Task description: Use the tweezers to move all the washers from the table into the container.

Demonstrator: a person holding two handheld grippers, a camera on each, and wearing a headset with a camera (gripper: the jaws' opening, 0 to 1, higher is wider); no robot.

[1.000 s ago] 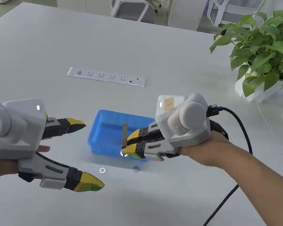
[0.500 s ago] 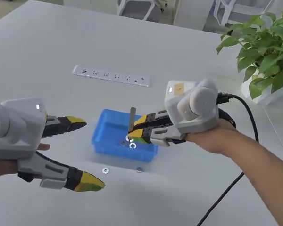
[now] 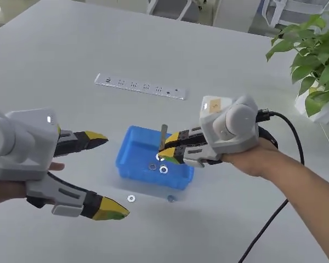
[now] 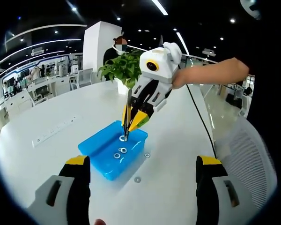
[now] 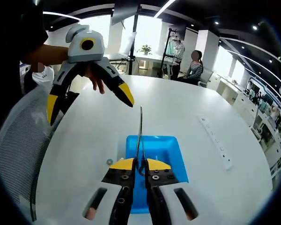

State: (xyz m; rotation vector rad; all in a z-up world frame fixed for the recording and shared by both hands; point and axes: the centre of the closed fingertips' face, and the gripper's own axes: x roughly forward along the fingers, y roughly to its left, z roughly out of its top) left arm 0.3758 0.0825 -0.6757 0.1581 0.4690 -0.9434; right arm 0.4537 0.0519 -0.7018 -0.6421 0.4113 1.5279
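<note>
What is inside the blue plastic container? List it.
At least two small silver metal washers lie on the floor of the blue plastic container, beside the tip of the thin metal tweezers. The right gripper covers its far-right corner.

Washers in container, power strip behind.

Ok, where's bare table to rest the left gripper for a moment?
Bare table lies between the power strip and the blue container, and beyond the strip. Crowded: two loose washers sit by the container's near wall, and the right gripper holds the tweezers over it. The left gripper is open.
</note>
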